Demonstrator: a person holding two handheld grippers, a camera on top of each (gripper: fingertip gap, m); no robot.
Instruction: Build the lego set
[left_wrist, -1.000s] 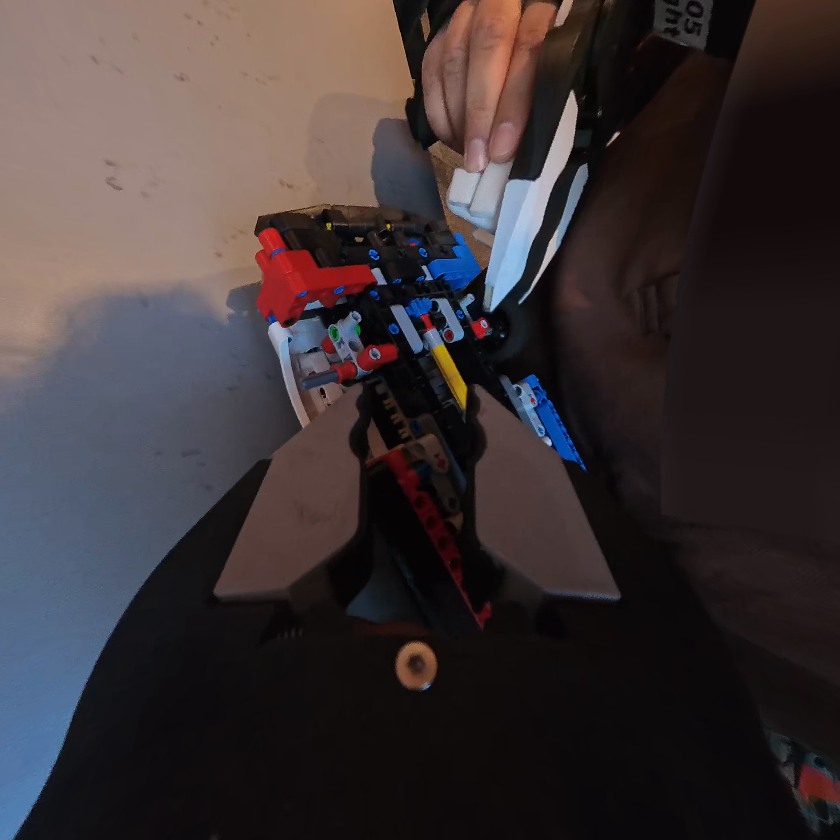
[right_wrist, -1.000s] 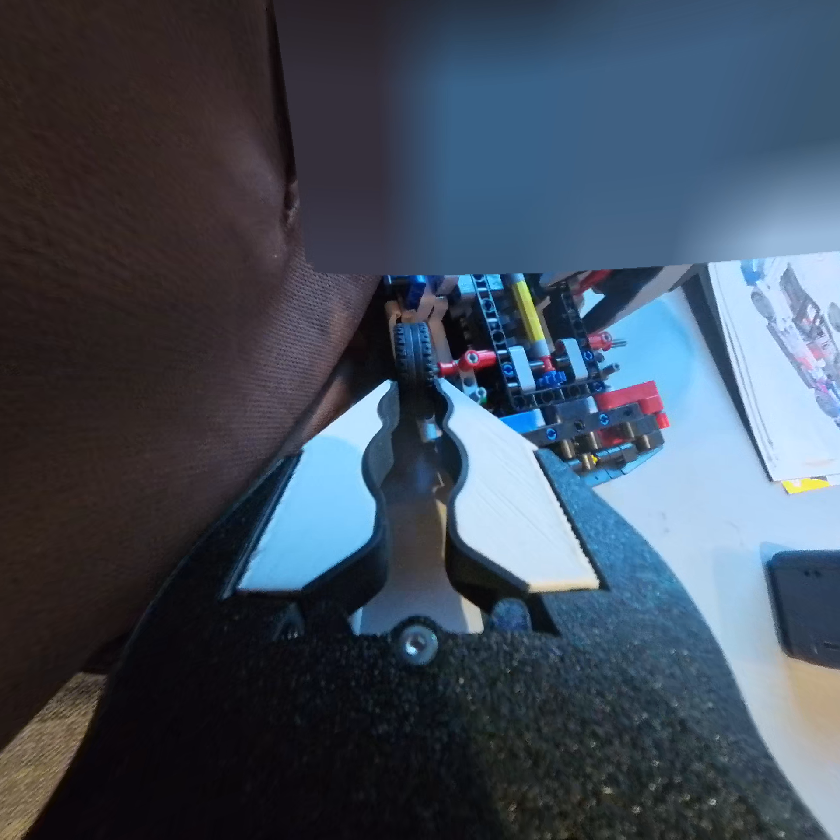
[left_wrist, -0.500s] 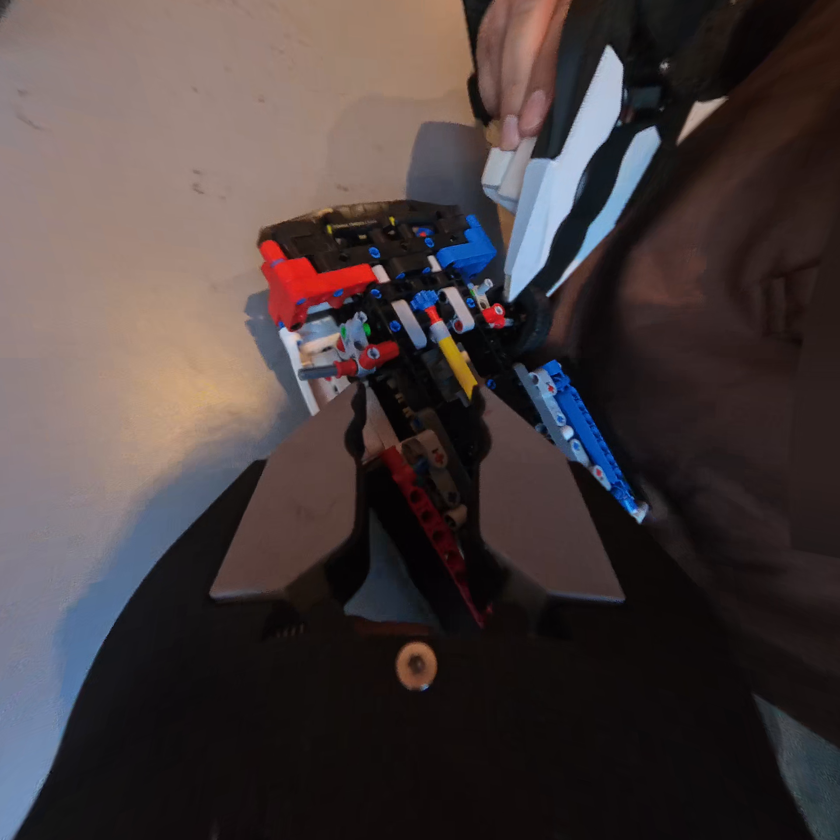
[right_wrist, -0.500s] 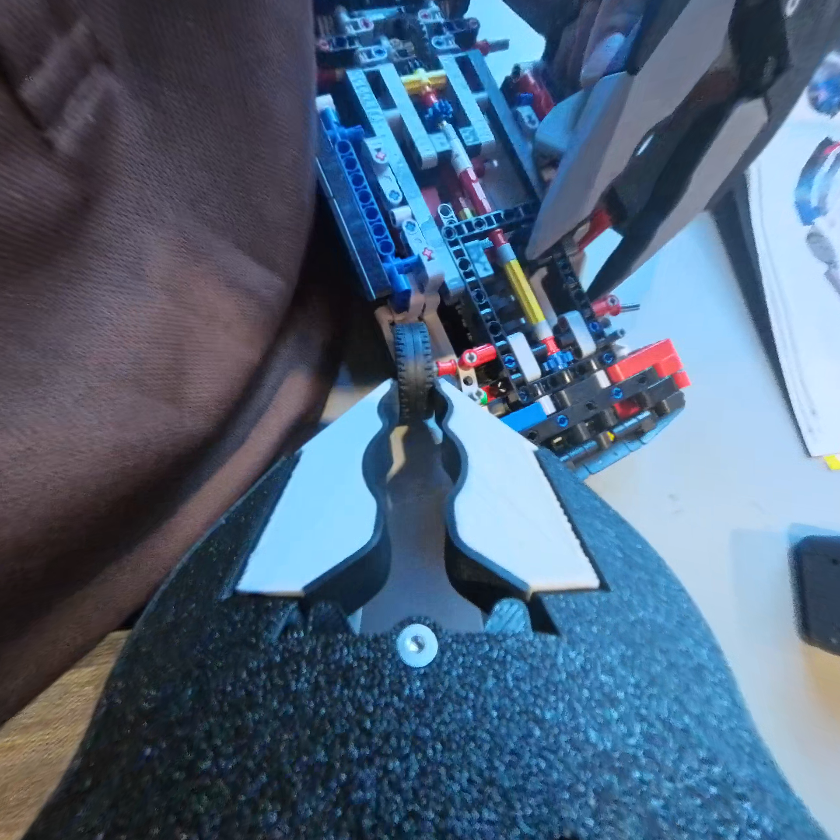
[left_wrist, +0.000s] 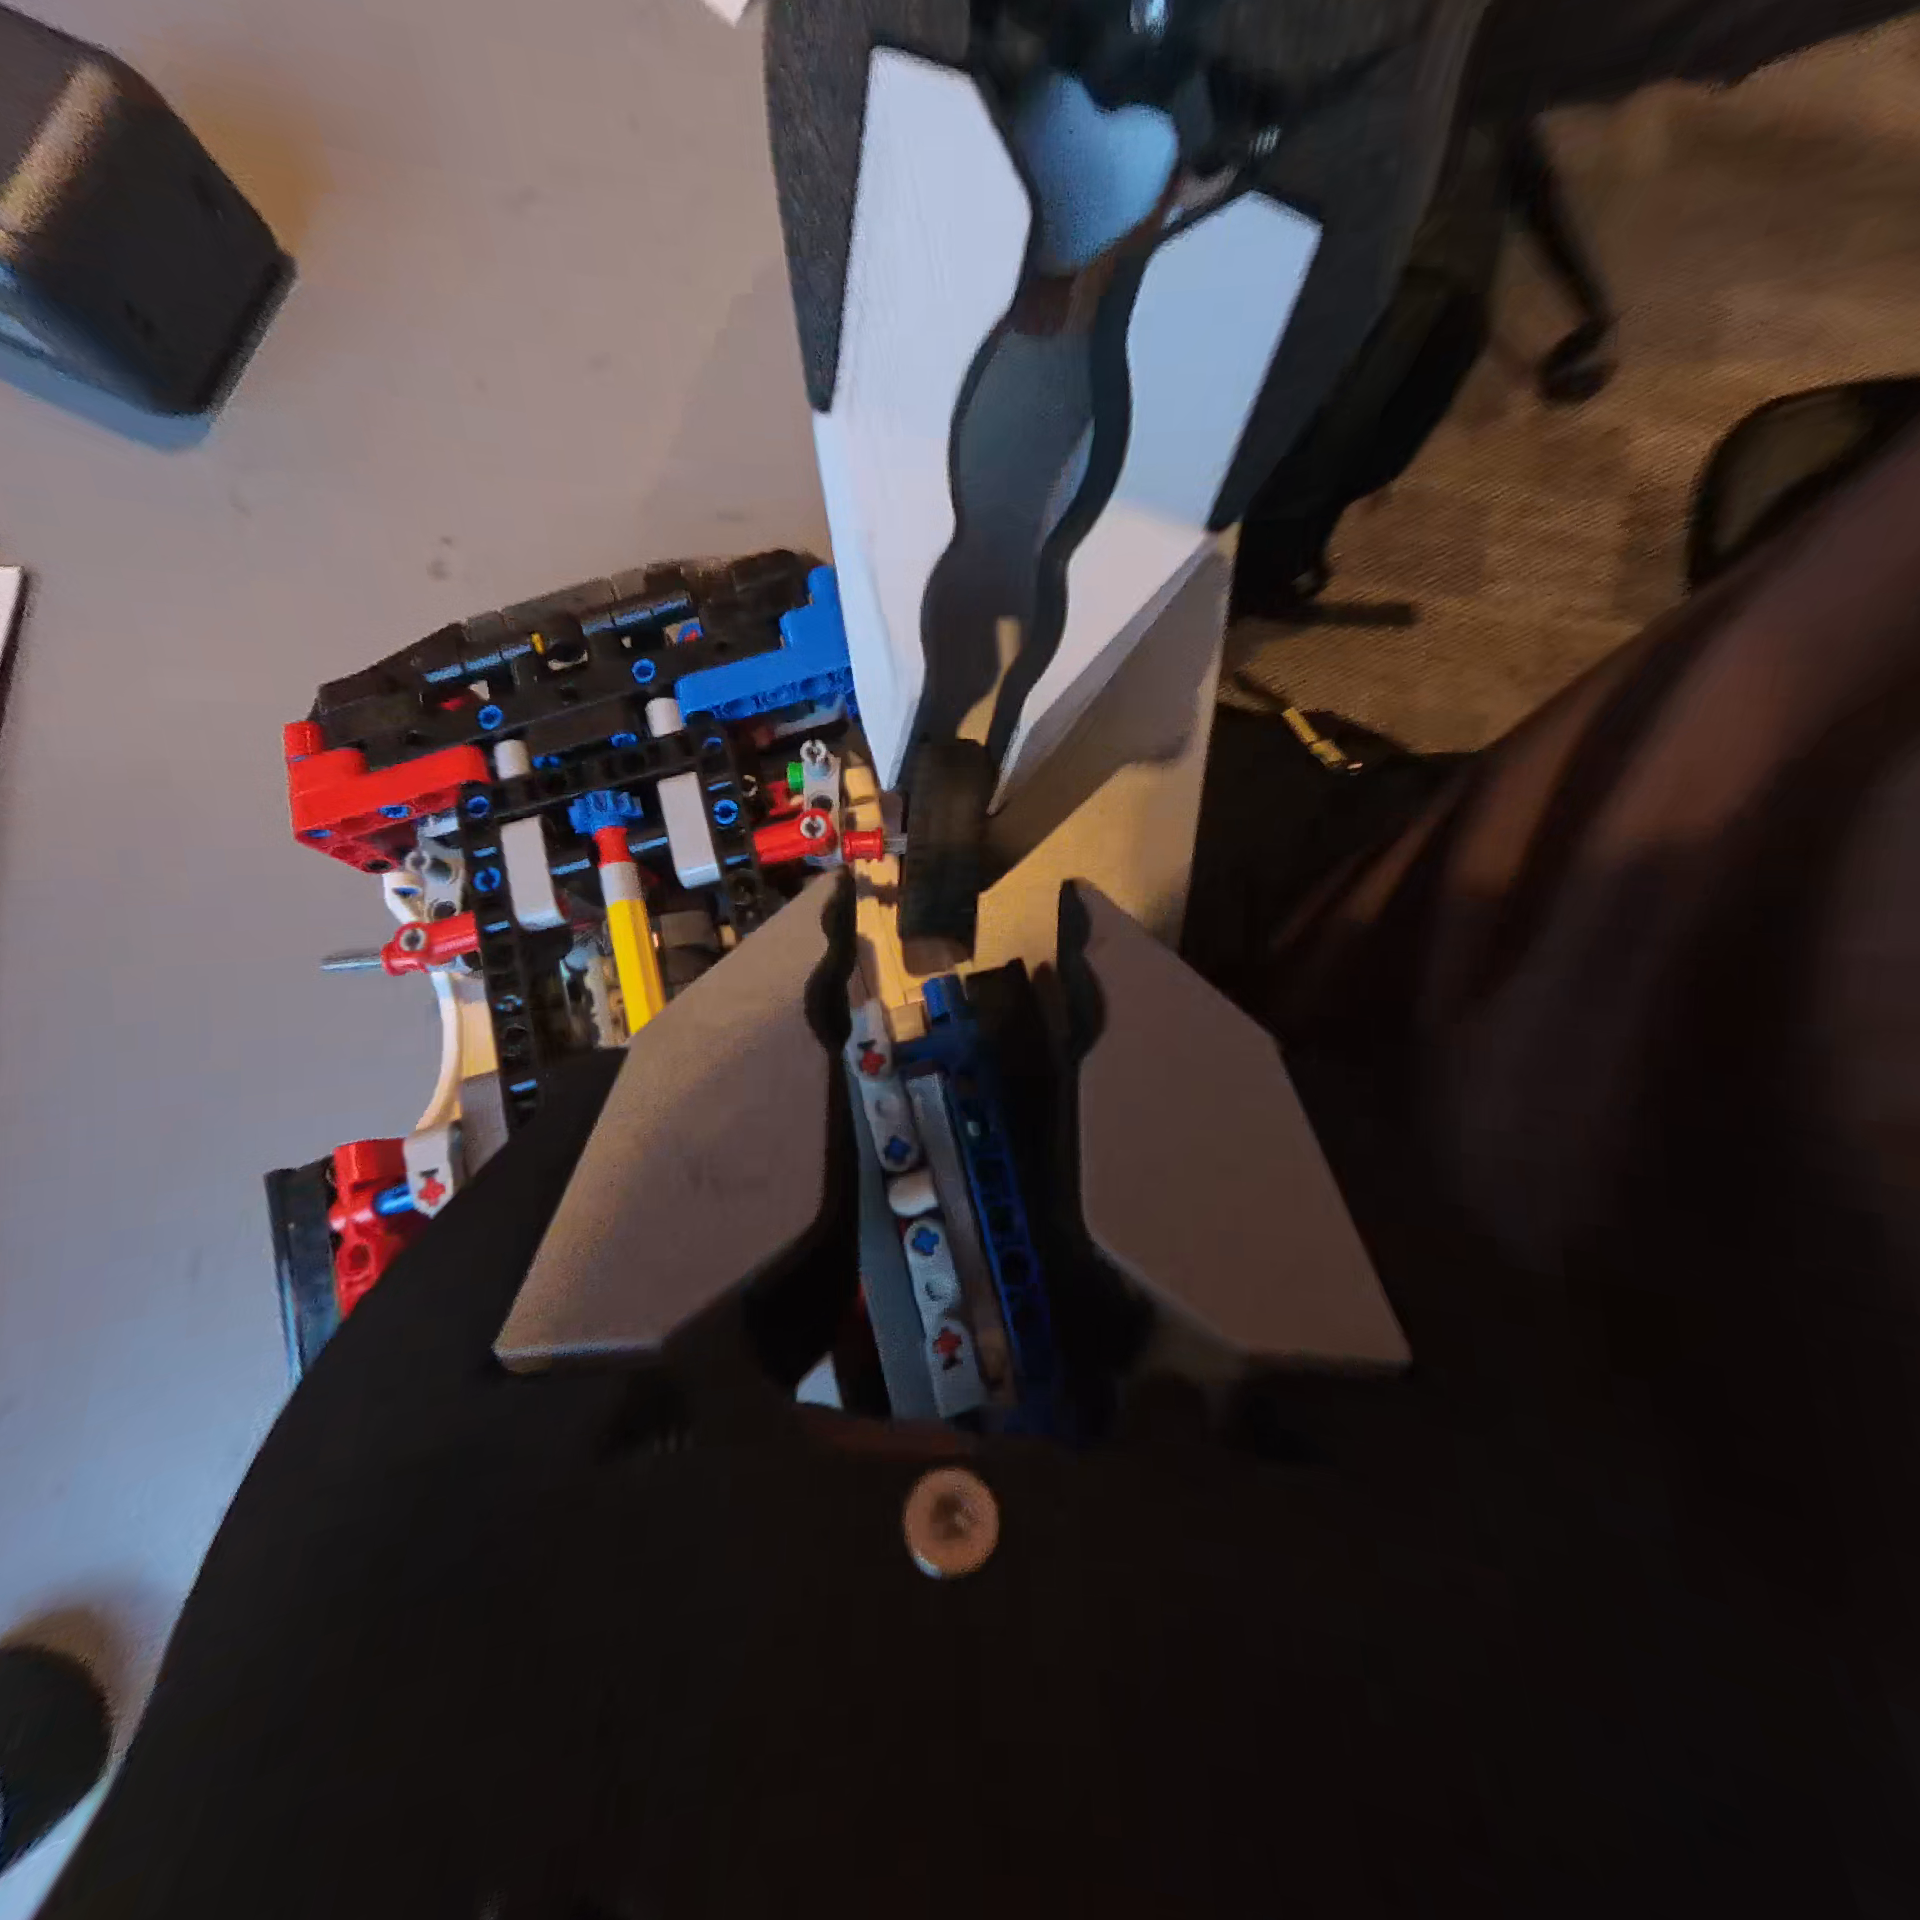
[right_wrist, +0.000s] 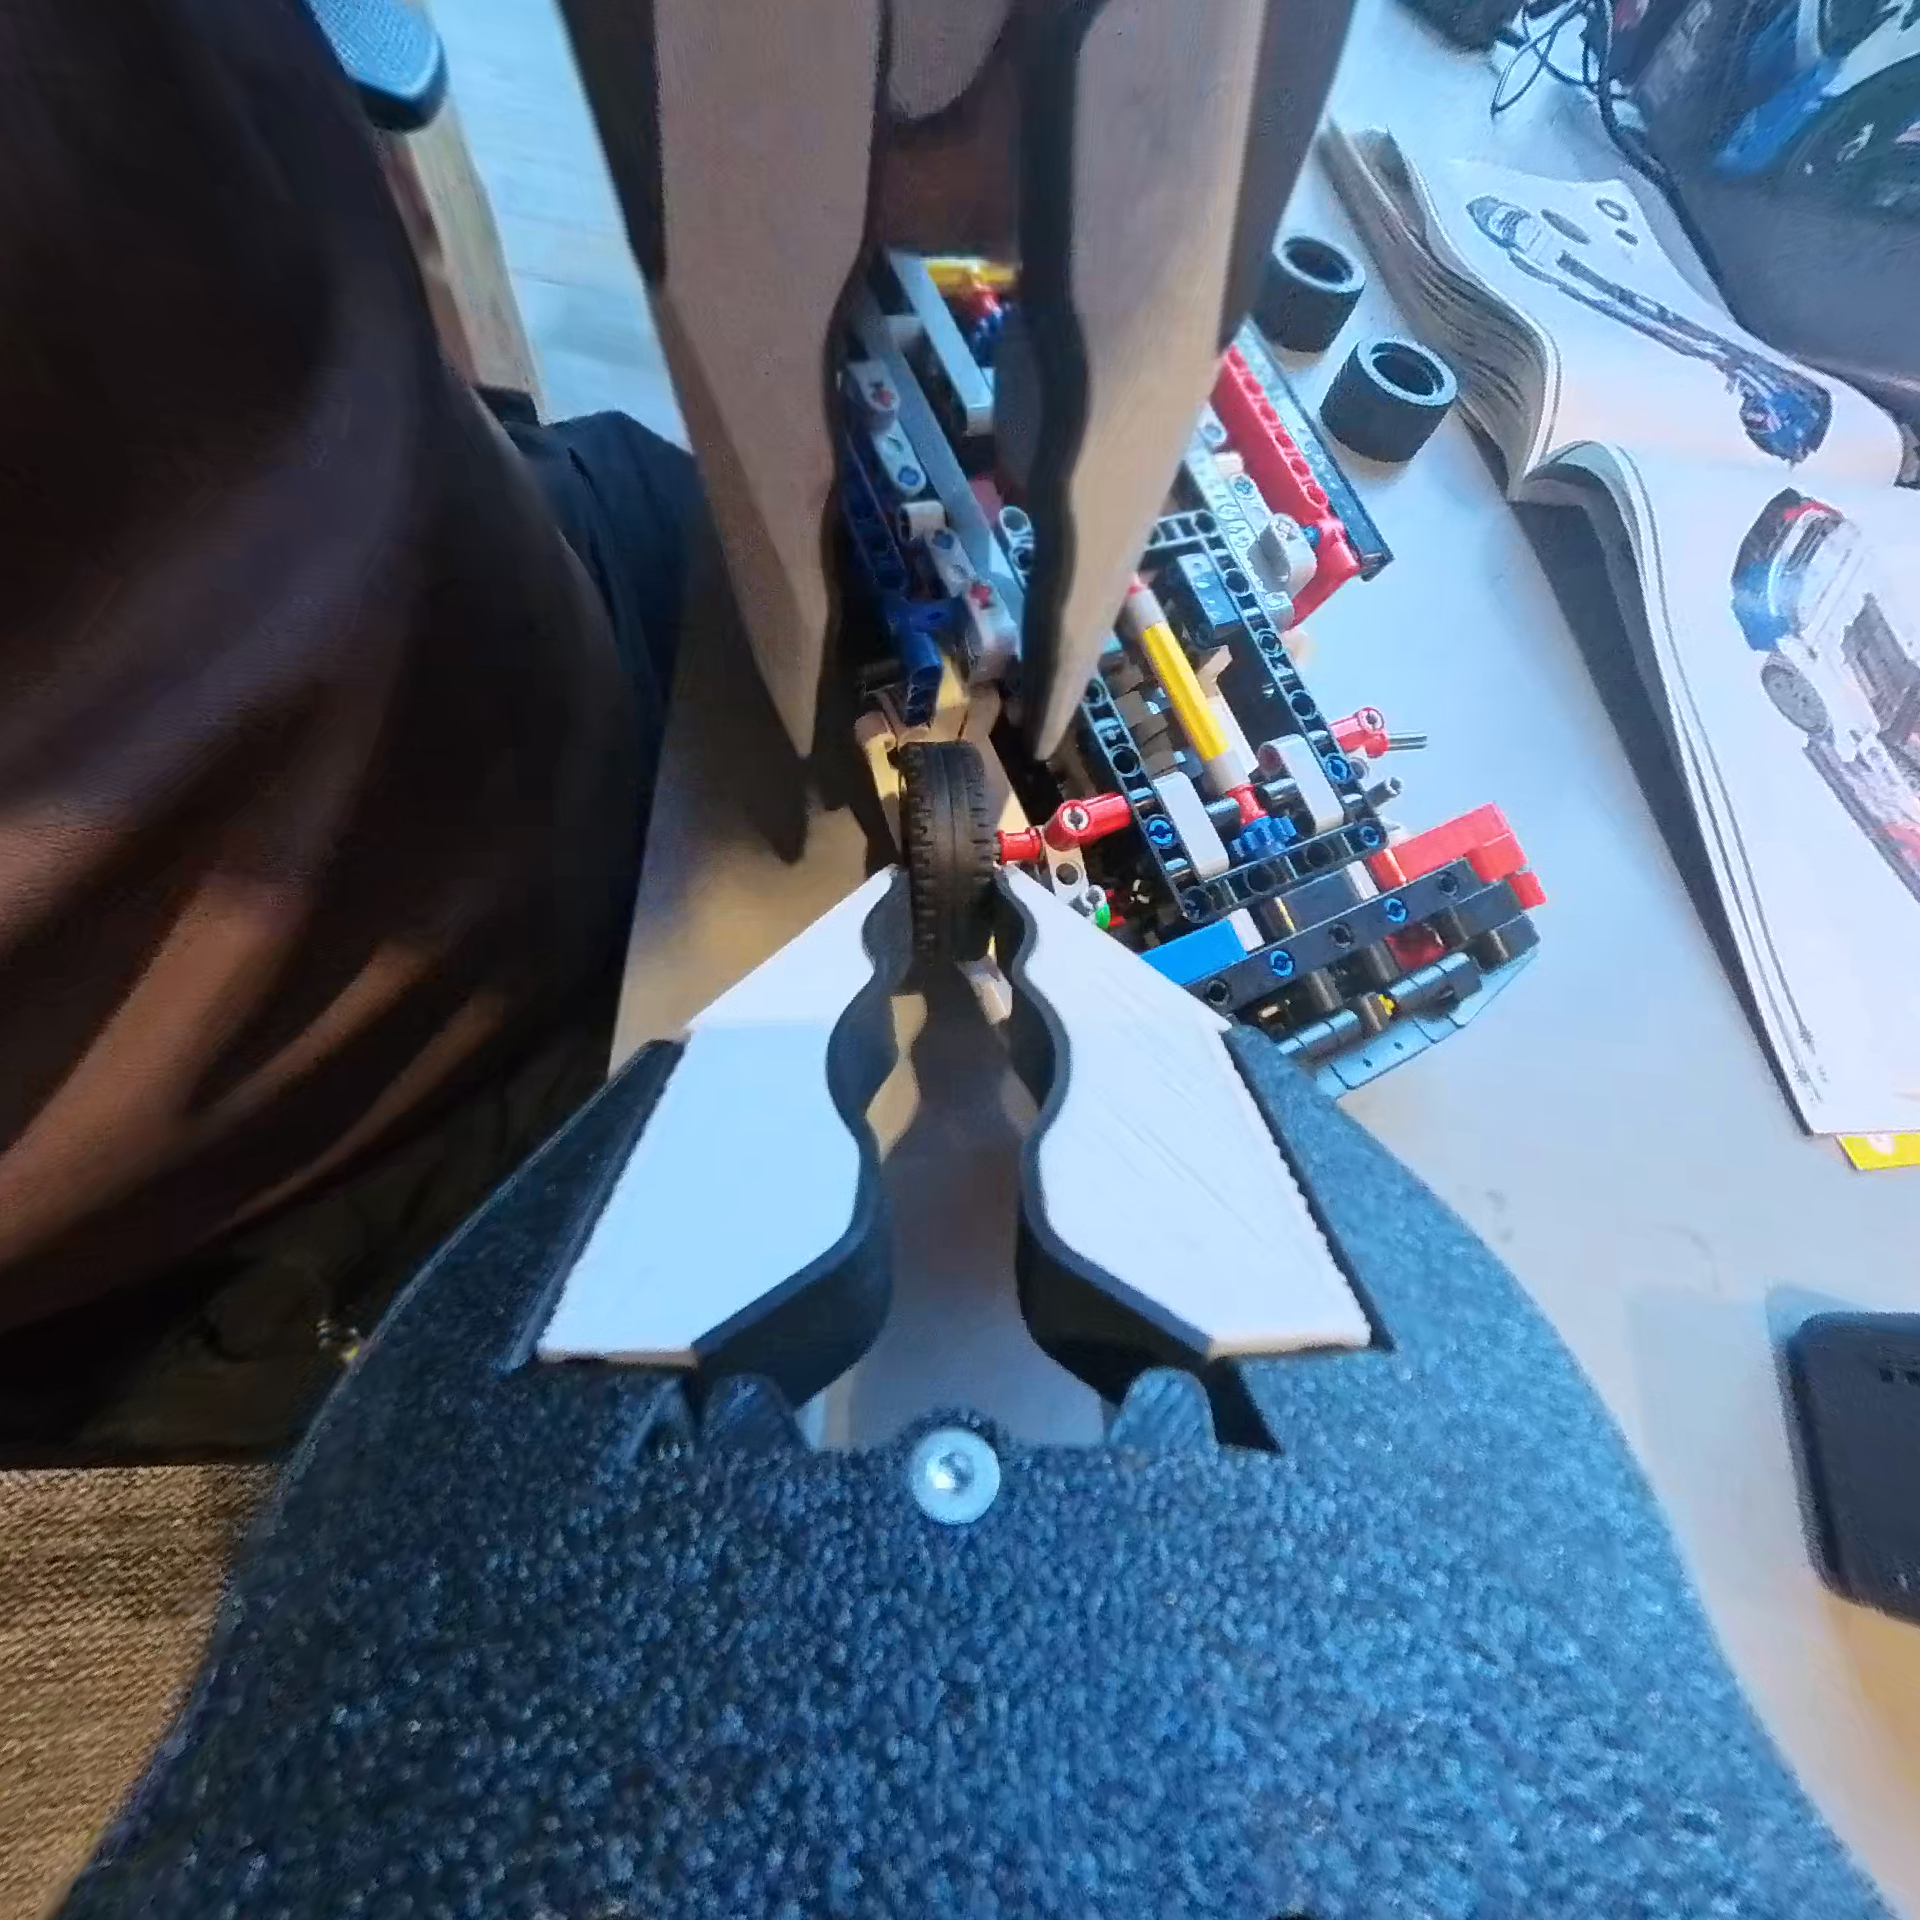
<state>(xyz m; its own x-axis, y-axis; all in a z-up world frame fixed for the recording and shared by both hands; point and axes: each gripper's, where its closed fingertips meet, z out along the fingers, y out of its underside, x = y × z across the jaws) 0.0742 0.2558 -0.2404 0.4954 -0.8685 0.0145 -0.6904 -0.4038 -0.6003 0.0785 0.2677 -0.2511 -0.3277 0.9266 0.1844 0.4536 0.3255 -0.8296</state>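
The partly built lego car chassis (left_wrist: 623, 748) is black with red, blue and yellow parts and lies on the pale table; it also shows in the right wrist view (right_wrist: 1247, 727). My left gripper (left_wrist: 956, 904) is shut on the chassis's blue and grey side beam (left_wrist: 987, 1195). It enters the right wrist view (right_wrist: 920, 743) from above. My right gripper (right_wrist: 948, 894) is shut on a small black wheel (right_wrist: 940, 852), held against the red axle end (right_wrist: 1023, 840) at the chassis's front corner. In the left wrist view, the right gripper (left_wrist: 940, 769) and wheel (left_wrist: 940, 831) sit just beyond my left fingertips.
Two loose black tyres (right_wrist: 1311, 291) (right_wrist: 1390, 400) and an open instruction booklet (right_wrist: 1766, 520) lie to the right of the chassis. A black device (right_wrist: 1860, 1455) sits near the table's right side. The person's dark brown clothing (right_wrist: 260, 623) fills the left, close to the table edge. My two grippers' fingertips are within a few centimetres of each other. From the right gripper's tips to the black device (right_wrist: 1860, 1455) is close to 20 cm. It turns up in the left wrist view (left_wrist: 210, 294) as well.
My left gripper has shifted from the chassis's red middle beam to its blue side beam. The right gripper stays shut on the wheel. The two grippers now face each other, tip to tip.
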